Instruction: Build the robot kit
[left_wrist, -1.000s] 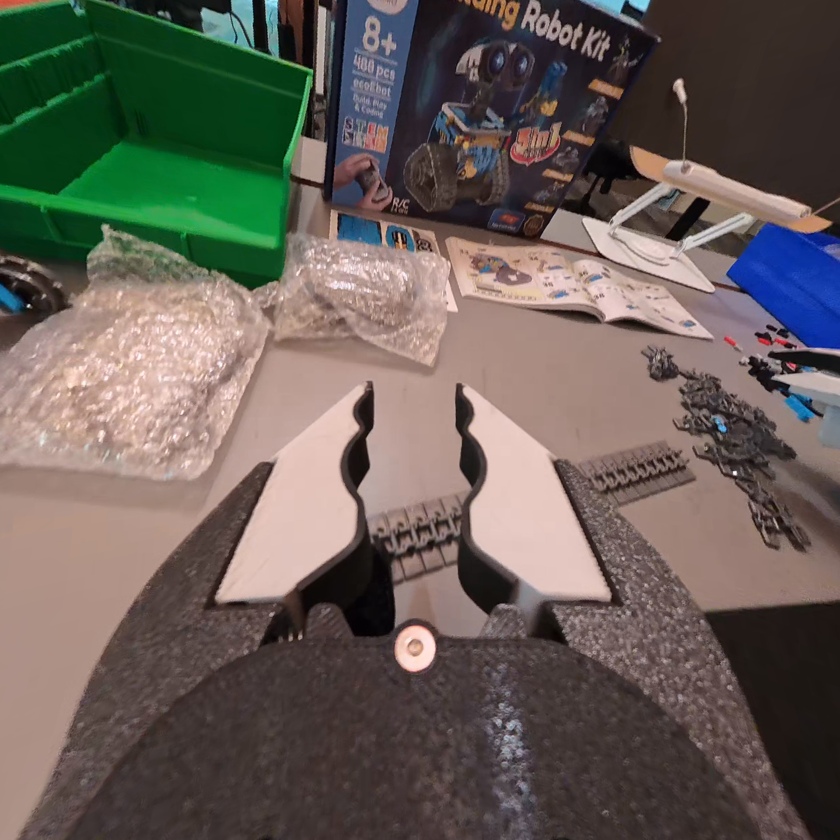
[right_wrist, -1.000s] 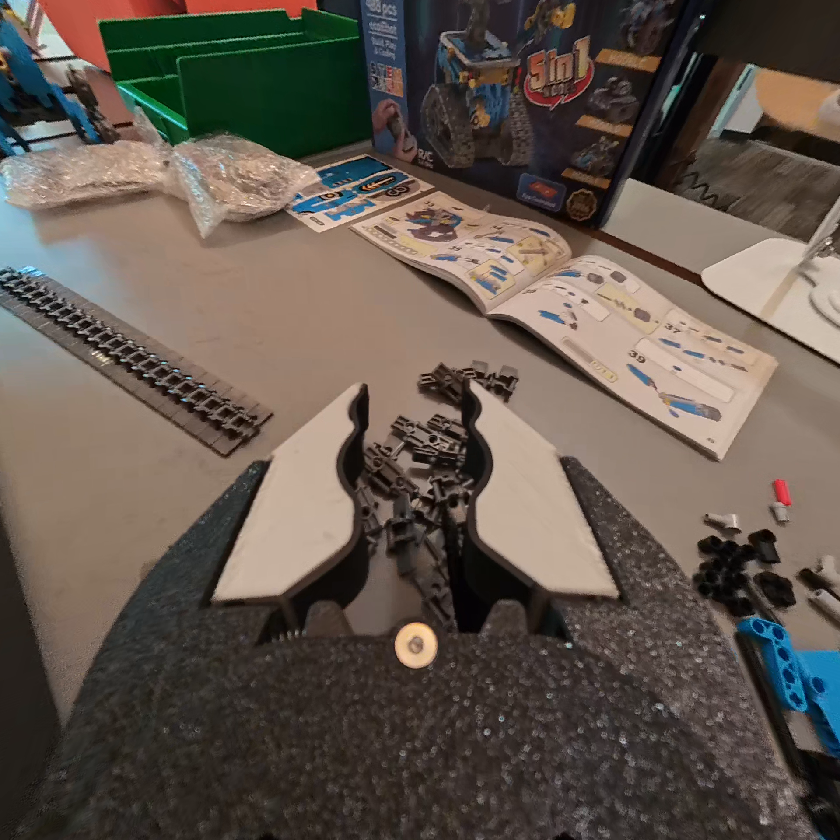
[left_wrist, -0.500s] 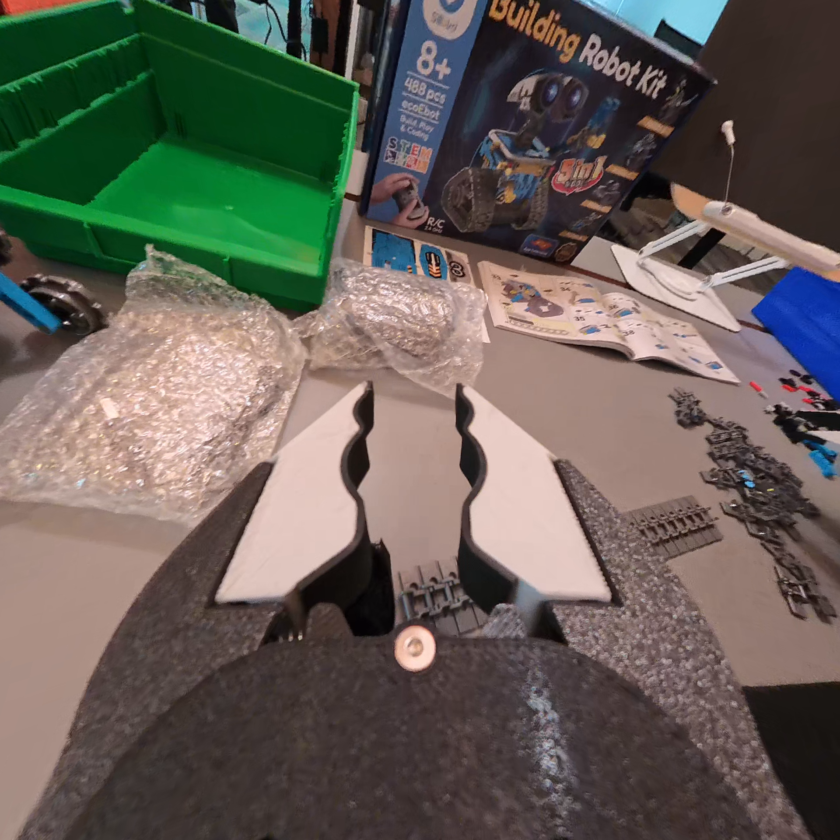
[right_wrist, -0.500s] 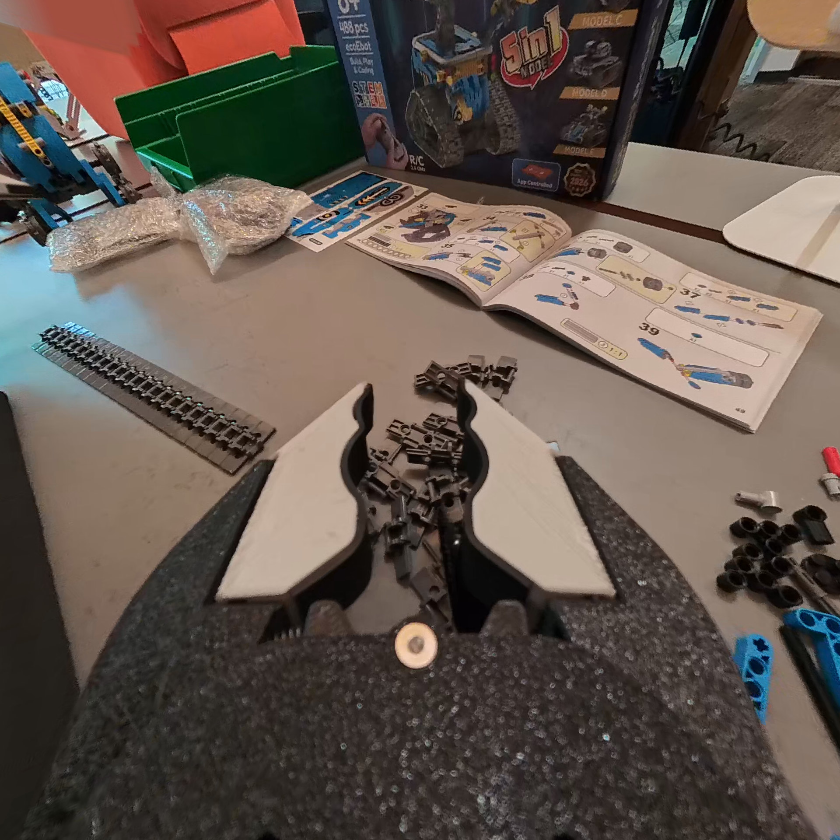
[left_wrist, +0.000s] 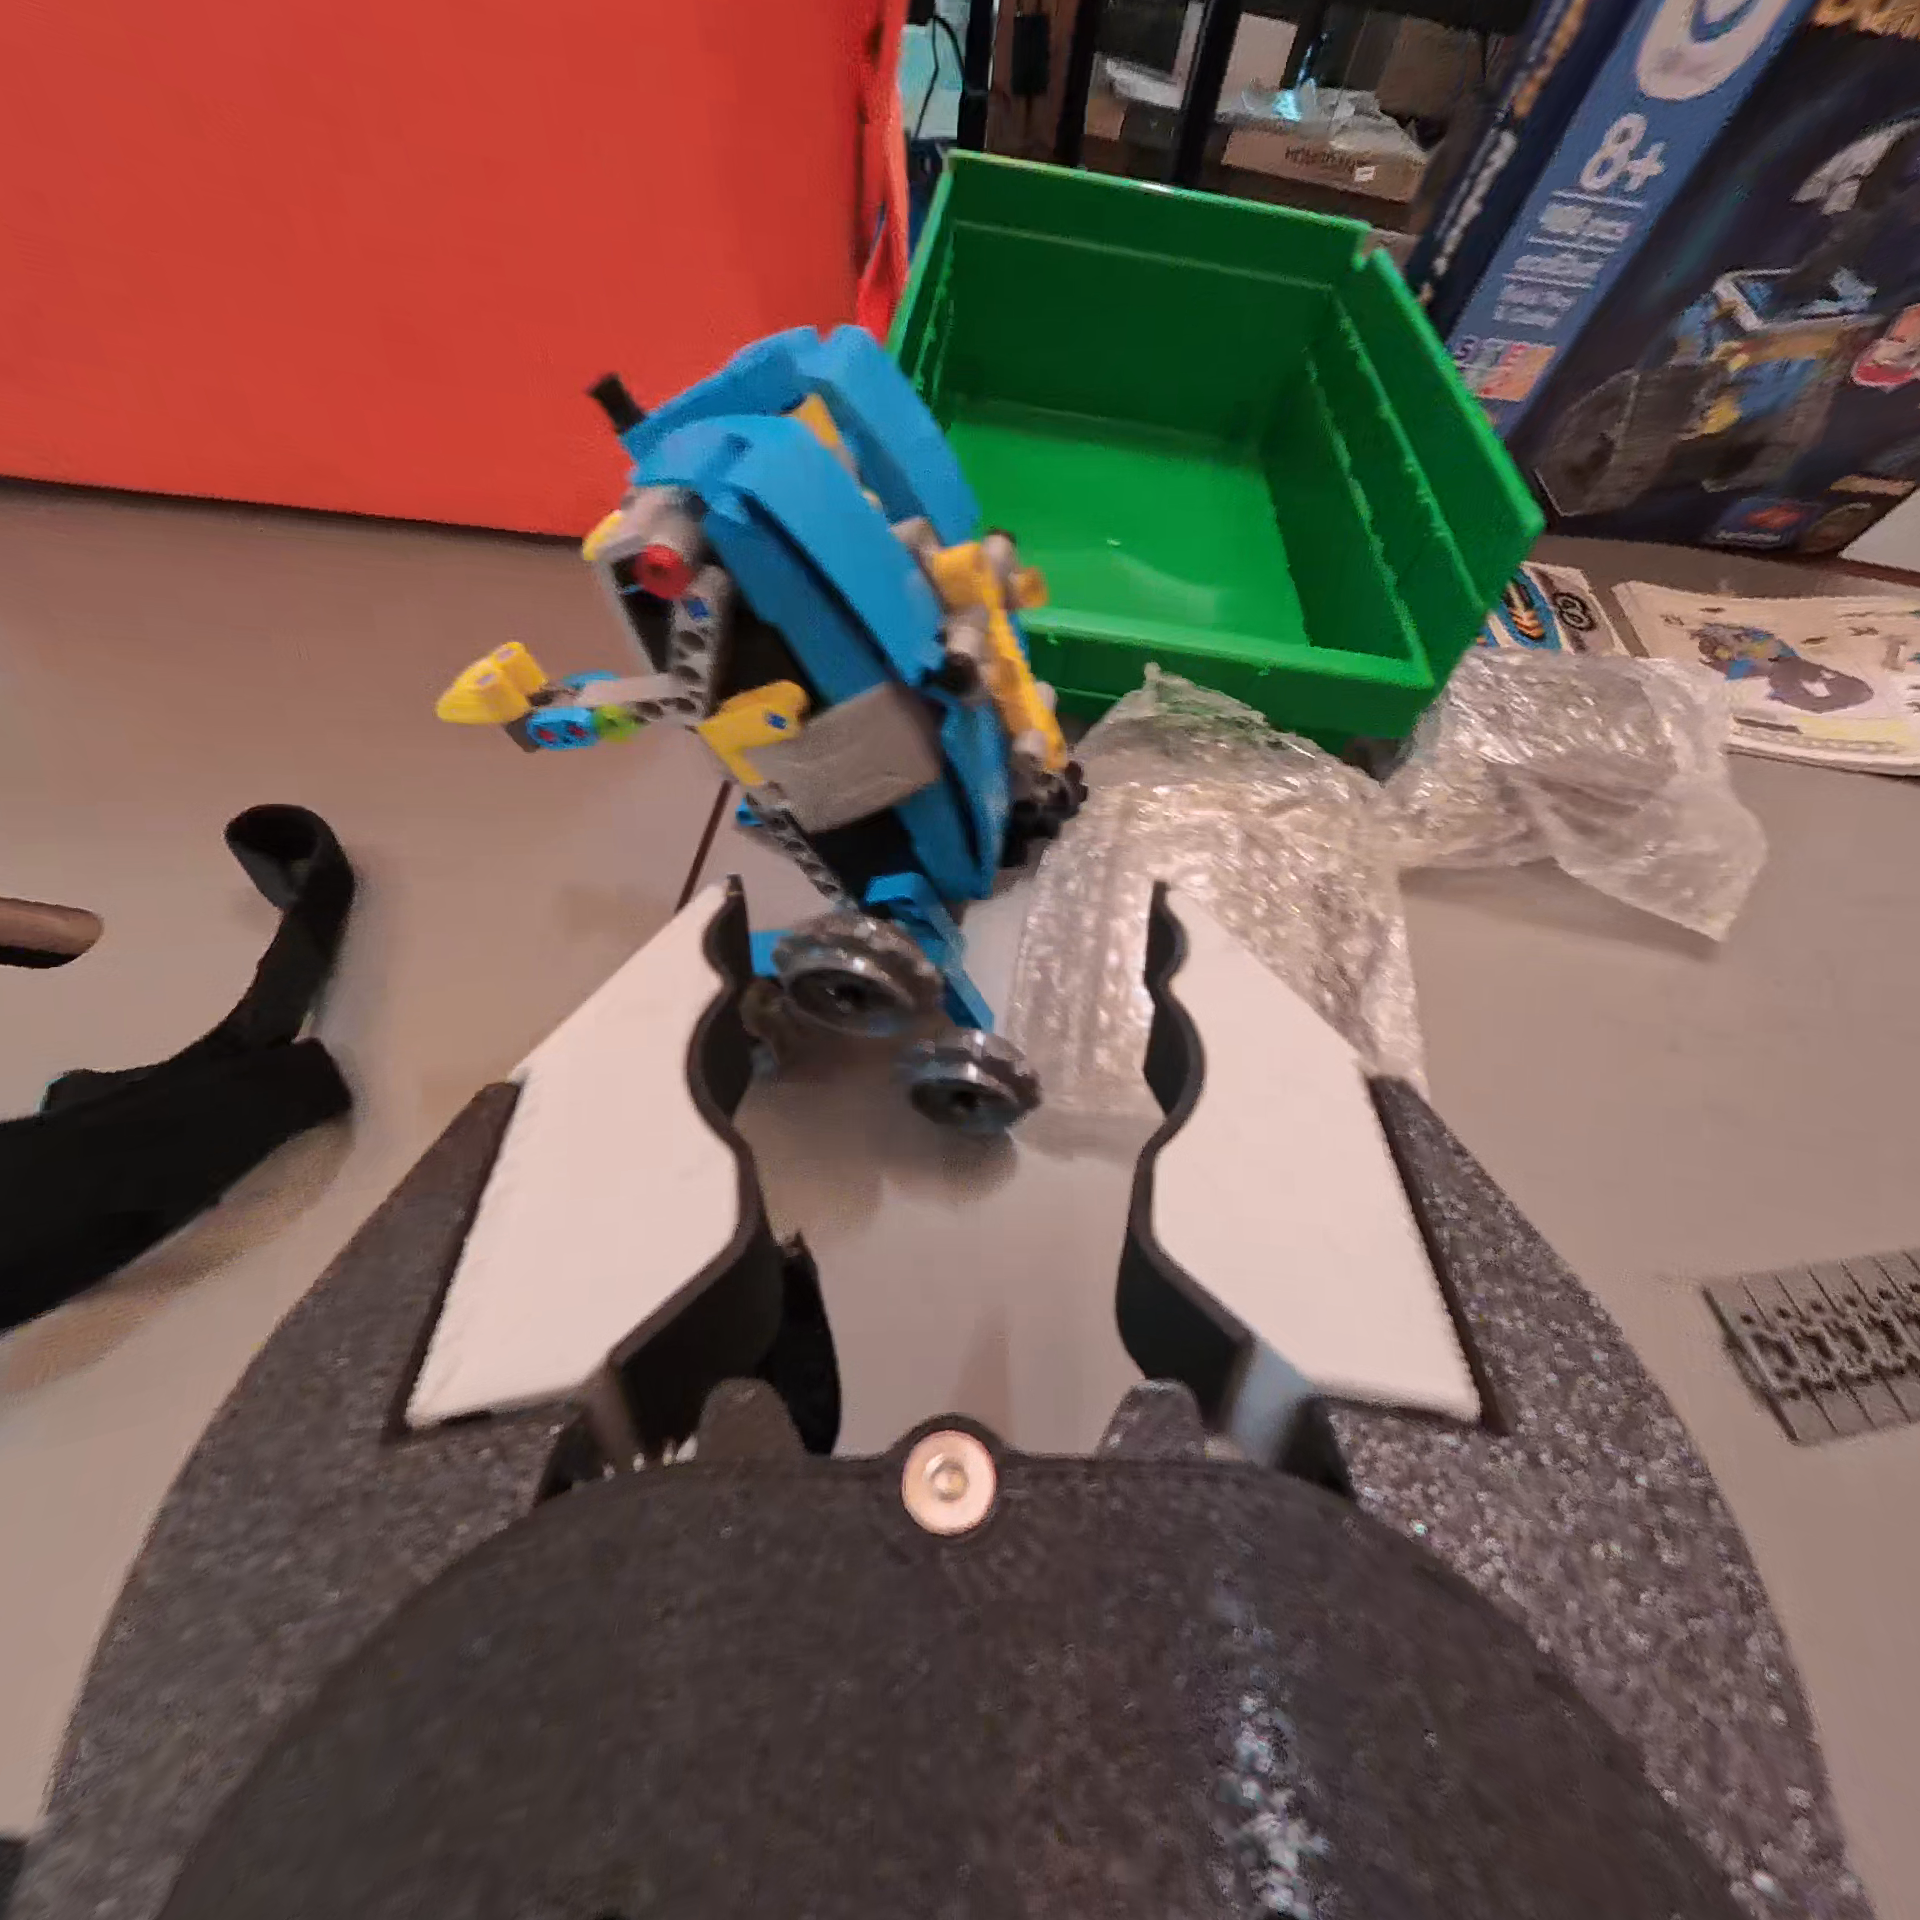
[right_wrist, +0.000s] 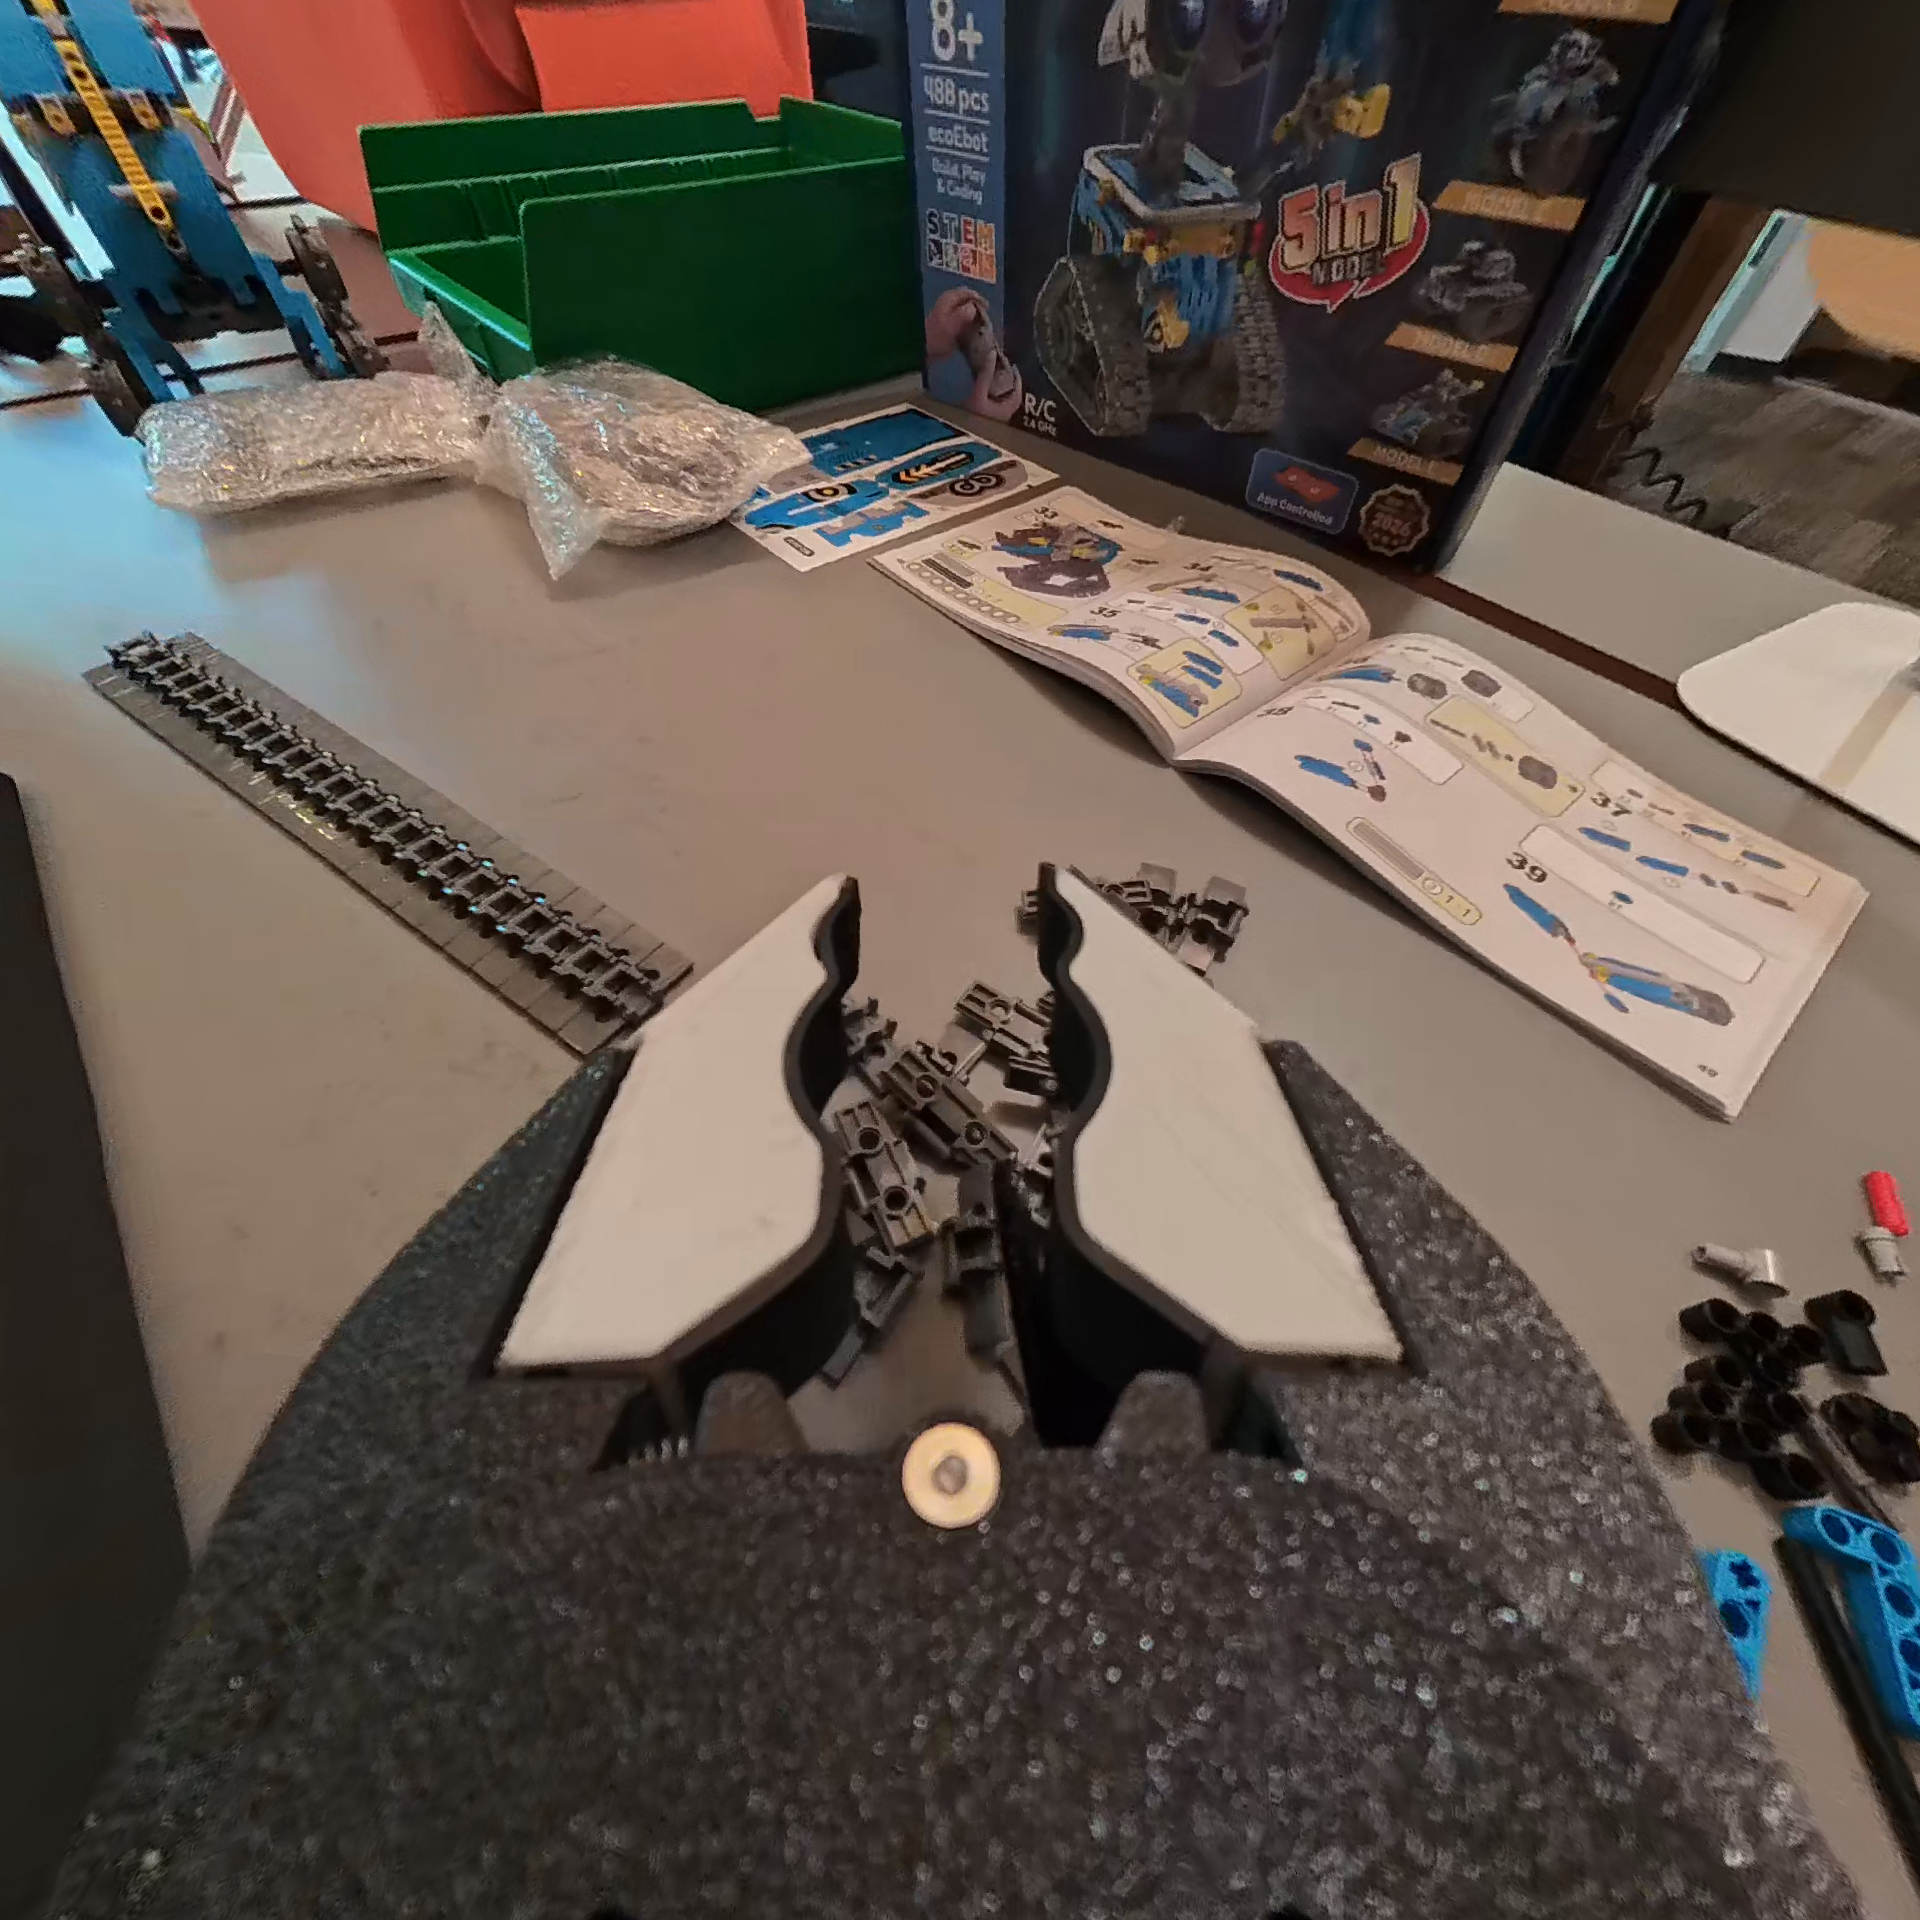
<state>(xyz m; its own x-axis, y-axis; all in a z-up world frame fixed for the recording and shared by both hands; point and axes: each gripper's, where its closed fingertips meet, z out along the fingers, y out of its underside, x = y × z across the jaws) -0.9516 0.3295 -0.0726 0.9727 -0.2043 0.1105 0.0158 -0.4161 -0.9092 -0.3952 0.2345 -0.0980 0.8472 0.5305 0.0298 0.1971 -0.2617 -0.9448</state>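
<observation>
Table (right_wrist: 727, 727): bin (left_wrist: 1195, 499) beyond the left gripper (left_wrist: 940, 914), which gapes empty, the tilted blue model (left_wrist: 821, 644) just ahead at its fingertips. Right gripper (right_wrist: 945, 894), likewise spread and empty, straddles loose links (right_wrist: 935, 1101); track strip (right_wrist: 384, 831) to its left.

Blue model (left_wrist: 821, 665) with yellow and grey bits, dark grey wheels. Green bin (left_wrist: 1195, 488) at 1 o'clock, orange panel (left_wrist: 416, 239) at 11. Clear bubble wrap (left_wrist: 1226, 894), black strap (left_wrist: 187, 1081) at 9. Grey table (right_wrist: 727, 727); dark grey track strip (right_wrist: 384, 842) at 10, dark grey links (right_wrist: 935, 1112), white booklet (right_wrist: 1351, 748) with blue drawings at 2, navy box (right_wrist: 1299, 260).
</observation>
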